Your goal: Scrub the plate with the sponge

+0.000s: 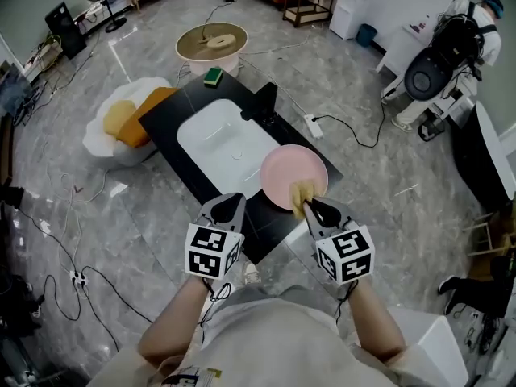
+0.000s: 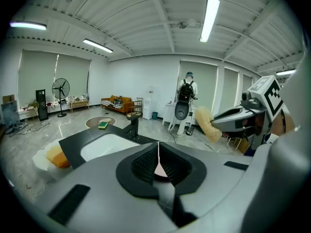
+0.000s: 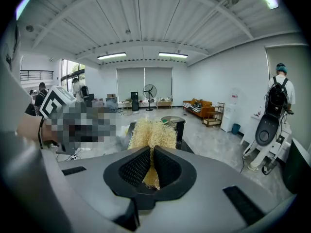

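Your left gripper hangs lower left of centre, jaws closed together on nothing, clear of the plate and probably waiting to steady it. The pink plate lies on the black counter, right of centre. Your right gripper pinches a yellow fibrous sponge at the plate's near rim, ready to scrub. You have two grippers, one plate and two sponges; the other one, a green sponge, is at upper centre.
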`<state>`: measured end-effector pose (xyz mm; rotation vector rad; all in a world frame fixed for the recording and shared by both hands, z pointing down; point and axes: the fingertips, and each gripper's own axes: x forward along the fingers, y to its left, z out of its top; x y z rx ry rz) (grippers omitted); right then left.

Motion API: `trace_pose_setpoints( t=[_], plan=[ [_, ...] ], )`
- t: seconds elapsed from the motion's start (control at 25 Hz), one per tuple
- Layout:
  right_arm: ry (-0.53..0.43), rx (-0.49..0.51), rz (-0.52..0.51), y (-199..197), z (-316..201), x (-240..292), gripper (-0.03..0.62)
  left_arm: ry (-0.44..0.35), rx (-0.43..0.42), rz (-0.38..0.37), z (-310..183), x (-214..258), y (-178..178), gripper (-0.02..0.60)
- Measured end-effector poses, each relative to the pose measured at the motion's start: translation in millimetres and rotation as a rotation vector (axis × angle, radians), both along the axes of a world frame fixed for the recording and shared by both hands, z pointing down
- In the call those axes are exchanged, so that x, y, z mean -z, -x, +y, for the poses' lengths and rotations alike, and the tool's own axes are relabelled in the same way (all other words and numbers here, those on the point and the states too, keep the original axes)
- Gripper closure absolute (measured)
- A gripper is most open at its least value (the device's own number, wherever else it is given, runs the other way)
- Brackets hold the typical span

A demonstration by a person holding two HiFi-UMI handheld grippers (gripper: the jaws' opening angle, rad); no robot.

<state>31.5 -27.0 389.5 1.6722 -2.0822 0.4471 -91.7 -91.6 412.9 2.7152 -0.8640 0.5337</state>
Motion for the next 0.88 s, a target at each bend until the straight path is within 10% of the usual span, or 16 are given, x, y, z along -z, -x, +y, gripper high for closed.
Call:
trace_pose_setpoints(
  t=[0.32,0.88],
  plan=[
    [0.125,0.019,0.005,-10,-45,-56,0.546,0.189,-0.020,-0.035,-24,-62,-26,0.557],
    [0.297,0.223,0.001,-47,-101,-135,0.546,0.467,0.226,0.067,-61,-112,-42,0.471]
  ],
)
